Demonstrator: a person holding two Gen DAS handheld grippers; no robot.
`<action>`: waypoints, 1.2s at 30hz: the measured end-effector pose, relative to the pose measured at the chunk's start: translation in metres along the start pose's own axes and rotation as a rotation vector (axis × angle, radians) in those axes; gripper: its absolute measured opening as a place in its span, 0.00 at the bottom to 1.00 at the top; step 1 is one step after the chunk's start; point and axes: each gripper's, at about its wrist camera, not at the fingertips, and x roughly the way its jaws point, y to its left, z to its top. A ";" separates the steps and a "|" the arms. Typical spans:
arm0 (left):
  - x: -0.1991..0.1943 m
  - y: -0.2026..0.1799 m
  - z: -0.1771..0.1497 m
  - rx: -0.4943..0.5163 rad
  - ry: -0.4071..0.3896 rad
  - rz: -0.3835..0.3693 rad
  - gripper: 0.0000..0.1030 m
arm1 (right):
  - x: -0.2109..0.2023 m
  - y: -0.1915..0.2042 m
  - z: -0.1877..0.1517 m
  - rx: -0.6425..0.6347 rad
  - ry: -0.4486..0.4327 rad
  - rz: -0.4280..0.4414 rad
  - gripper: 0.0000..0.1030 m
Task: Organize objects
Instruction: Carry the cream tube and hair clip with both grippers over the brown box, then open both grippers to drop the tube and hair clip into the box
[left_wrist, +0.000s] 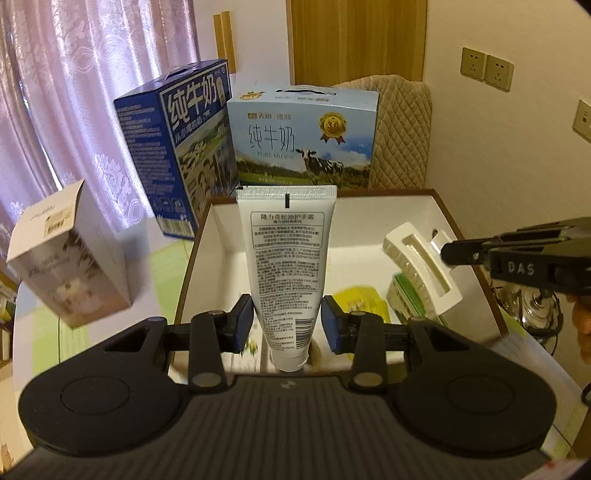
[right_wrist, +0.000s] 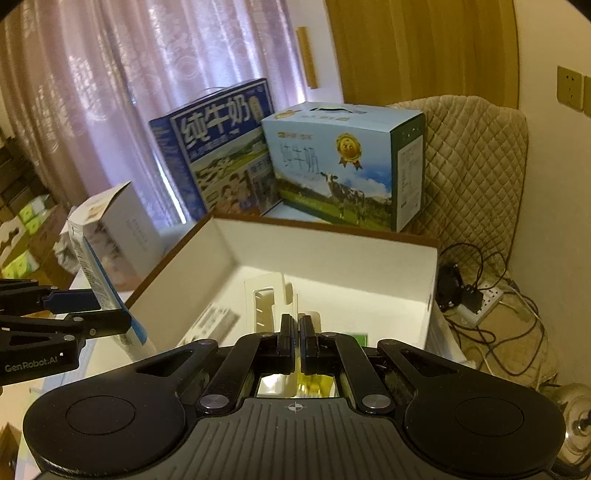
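Note:
My left gripper (left_wrist: 288, 321) is shut on a white hand cream tube (left_wrist: 288, 251), crimped end pointing away, held over the near edge of an open white box with a brown rim (left_wrist: 221, 229). My right gripper (left_wrist: 447, 253) comes in from the right, shut on a cream hair claw clip (left_wrist: 417, 258) above the box's right side. In the right wrist view the right gripper (right_wrist: 297, 328) pinches the clip (right_wrist: 264, 295) over the box (right_wrist: 332, 251). At the left edge of that view is the left gripper (right_wrist: 110, 310) with the tube (right_wrist: 94, 269).
A yellow packet (left_wrist: 360, 299) and a green item (left_wrist: 406, 299) lie in the box. Two milk cartons (left_wrist: 303, 136) (left_wrist: 181, 144) stand behind it, and a small white carton (left_wrist: 70, 258) stands to its left. A power strip with cables (right_wrist: 480, 302) lies to its right.

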 end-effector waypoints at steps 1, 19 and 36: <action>0.005 0.000 0.004 0.001 0.004 0.000 0.34 | 0.007 -0.002 0.004 0.006 0.003 -0.002 0.00; 0.150 -0.007 0.031 0.019 0.245 -0.026 0.34 | 0.105 -0.034 0.020 0.046 0.109 -0.048 0.00; 0.192 -0.002 0.025 -0.011 0.336 -0.013 0.50 | 0.125 -0.050 0.027 0.061 0.117 -0.067 0.00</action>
